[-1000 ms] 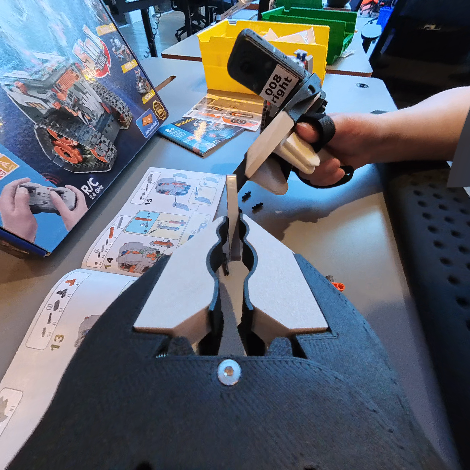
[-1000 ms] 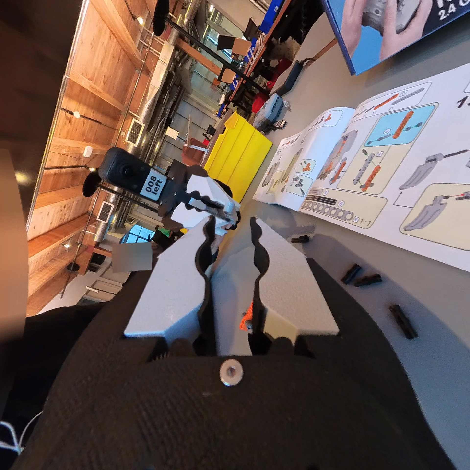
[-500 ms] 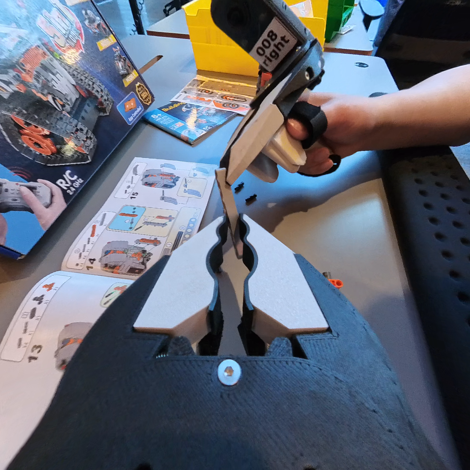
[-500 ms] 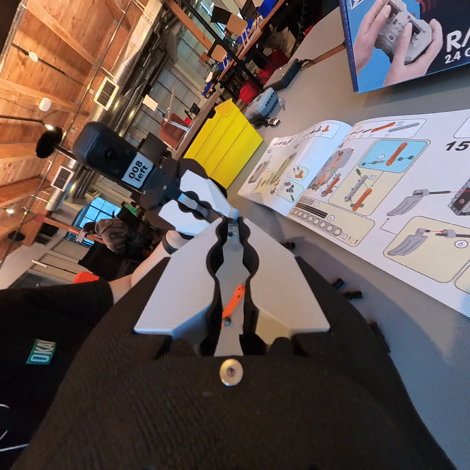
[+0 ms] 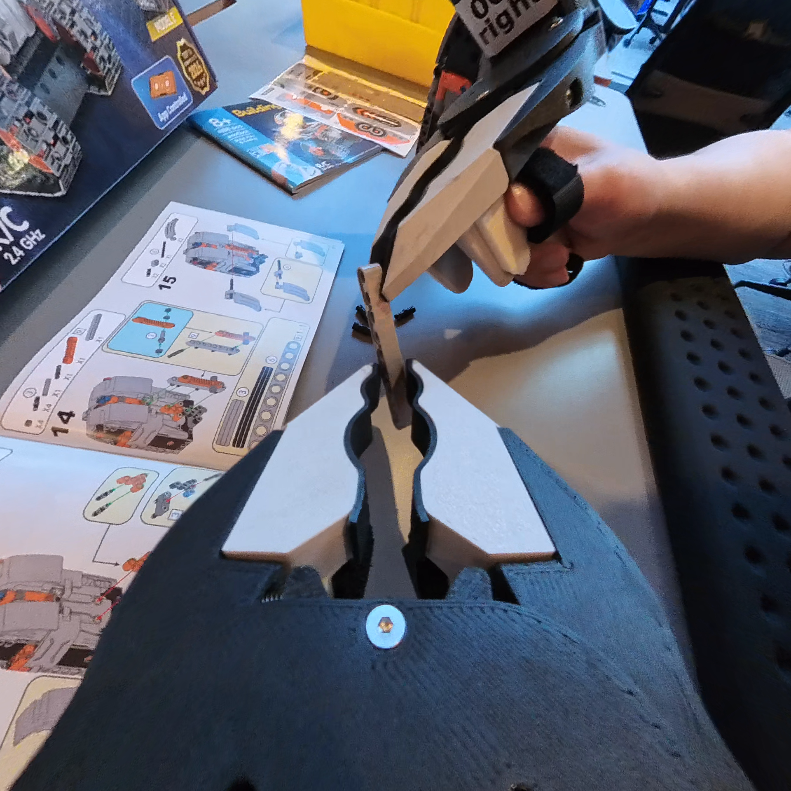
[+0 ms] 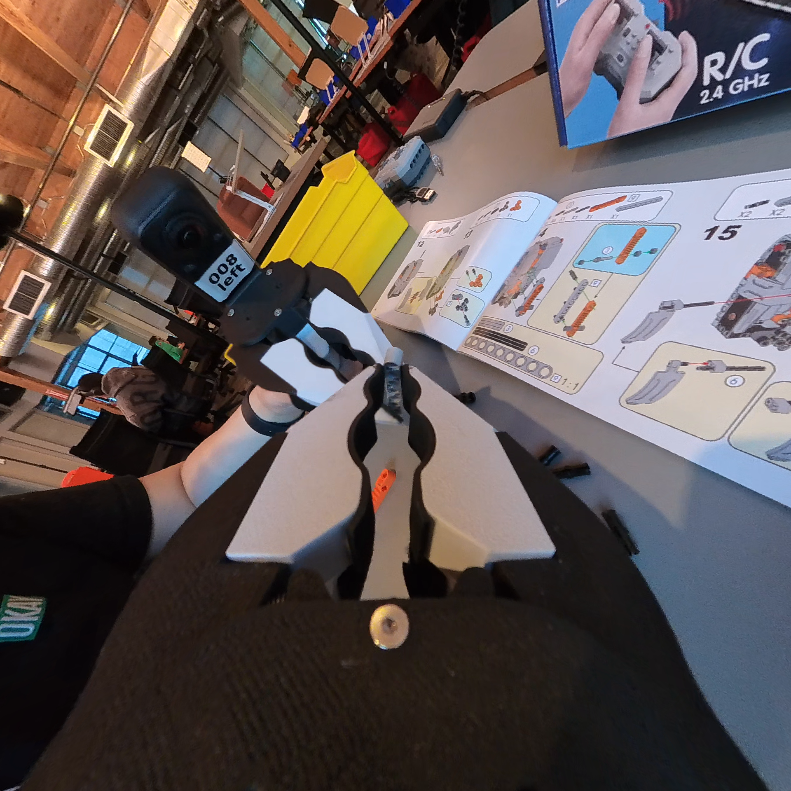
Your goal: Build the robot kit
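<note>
Grey and drilled with a row of holes, a long beam (image 5: 382, 342) stands tilted above the table (image 5: 556, 385), its lower end clenched between the tips of the left gripper (image 5: 391, 376). The beam's upper end is pinched by the right gripper (image 5: 381, 280), which comes down at it from above in a hand (image 5: 599, 205) strapped to the handle. In the right wrist view the right gripper (image 6: 390, 376) is clamped on the beam's end (image 6: 393, 387), seen edge on, with the left gripper (image 6: 342, 342) just beyond it on the same piece. An orange part (image 6: 382, 488) shows in the gap behind the right tips; whether it touches them I cannot tell.

Small black pins (image 5: 404, 311) lie on the table just behind the beam, more (image 6: 569, 470) beside the right gripper. An open manual (image 5: 179, 334) lies flat to the left, near the pins. Beyond it a blue booklet (image 5: 278, 145) and a sticker sheet (image 5: 342, 102) lie before a yellow bin (image 5: 376, 38). A blue toy box (image 5: 85, 85) stands at the far left.
</note>
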### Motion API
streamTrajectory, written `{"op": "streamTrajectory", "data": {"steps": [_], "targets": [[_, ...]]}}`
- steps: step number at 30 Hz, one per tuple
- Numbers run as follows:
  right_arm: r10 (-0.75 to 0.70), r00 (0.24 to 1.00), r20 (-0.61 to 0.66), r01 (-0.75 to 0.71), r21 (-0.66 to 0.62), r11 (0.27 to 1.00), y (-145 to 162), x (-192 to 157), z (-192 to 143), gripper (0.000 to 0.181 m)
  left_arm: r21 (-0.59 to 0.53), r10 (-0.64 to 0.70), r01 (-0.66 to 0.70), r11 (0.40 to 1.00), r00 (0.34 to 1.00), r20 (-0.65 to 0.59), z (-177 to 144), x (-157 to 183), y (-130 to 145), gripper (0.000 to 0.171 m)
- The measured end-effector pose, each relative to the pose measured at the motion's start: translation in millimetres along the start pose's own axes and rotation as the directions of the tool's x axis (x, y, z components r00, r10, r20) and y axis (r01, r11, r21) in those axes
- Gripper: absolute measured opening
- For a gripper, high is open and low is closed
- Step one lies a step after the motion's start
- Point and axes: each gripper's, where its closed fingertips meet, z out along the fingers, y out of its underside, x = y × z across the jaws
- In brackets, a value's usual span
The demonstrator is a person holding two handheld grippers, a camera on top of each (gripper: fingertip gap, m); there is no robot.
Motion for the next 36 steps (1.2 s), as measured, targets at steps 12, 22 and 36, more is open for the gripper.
{"op": "streamTrajectory", "data": {"steps": [12,22,36], "targets": [[-0.207,0.978,-0.008,0.207,0.053,0.977,-11.2,-6.4,-5.5,0.024,0.296,-0.292,0.322,0.899,0.946,-0.142,-39.4,-17.1,-42.0,0.006],[-0.377,0.906,-0.194,0.401,0.106,0.91,-30.7,-3.0,-13.6,0.026,0.254,-0.275,0.268,0.929,0.961,-0.007,-25.4,-24.1,-34.8,0.006],[-0.233,0.969,-0.08,0.242,0.142,0.96,-22.7,-8.3,4.1,0.019,0.158,-0.23,0.239,0.958,0.971,-0.074,-4.8,2.4,-30.6,0.006]]}}
